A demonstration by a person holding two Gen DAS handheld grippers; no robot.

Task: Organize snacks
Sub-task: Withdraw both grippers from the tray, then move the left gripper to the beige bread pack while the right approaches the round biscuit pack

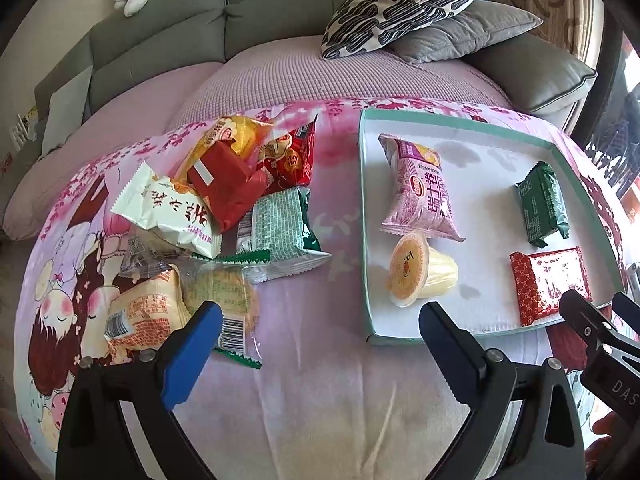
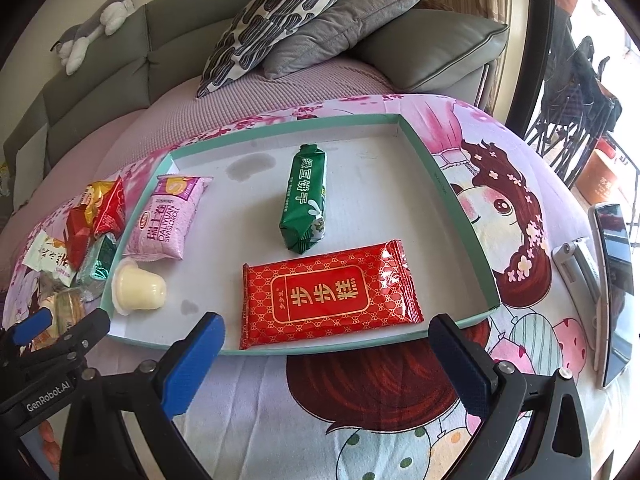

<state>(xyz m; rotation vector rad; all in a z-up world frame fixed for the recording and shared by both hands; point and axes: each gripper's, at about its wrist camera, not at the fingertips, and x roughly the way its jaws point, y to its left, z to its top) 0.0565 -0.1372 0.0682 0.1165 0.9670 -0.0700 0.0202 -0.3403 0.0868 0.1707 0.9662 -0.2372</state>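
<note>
Both hand-held grippers spread, empty; tray (image 2: 460,216) holds four snacks.

Glossy foil on the red packet (image 2: 330,304), catching the light along its crimped edge. The green biscuit wrapper (image 2: 306,200) has the same shiny film, a bit creased. The pink roll bag (image 2: 168,220) looks softer, a satin plastic. The jelly cup (image 2: 138,290) is smooth, translucent plastic. The tray (image 2: 452,200) reads as matt card, white inside with faint stains. Under it, a printed cloth sheet (image 2: 360,408), soft and wrinkled. Left claw (image 1: 320,316): matt black plastic arms, finely textured blue pads (image 1: 192,356), small metal pins. The sofa (image 1: 160,28) is smooth and leathery.
</note>
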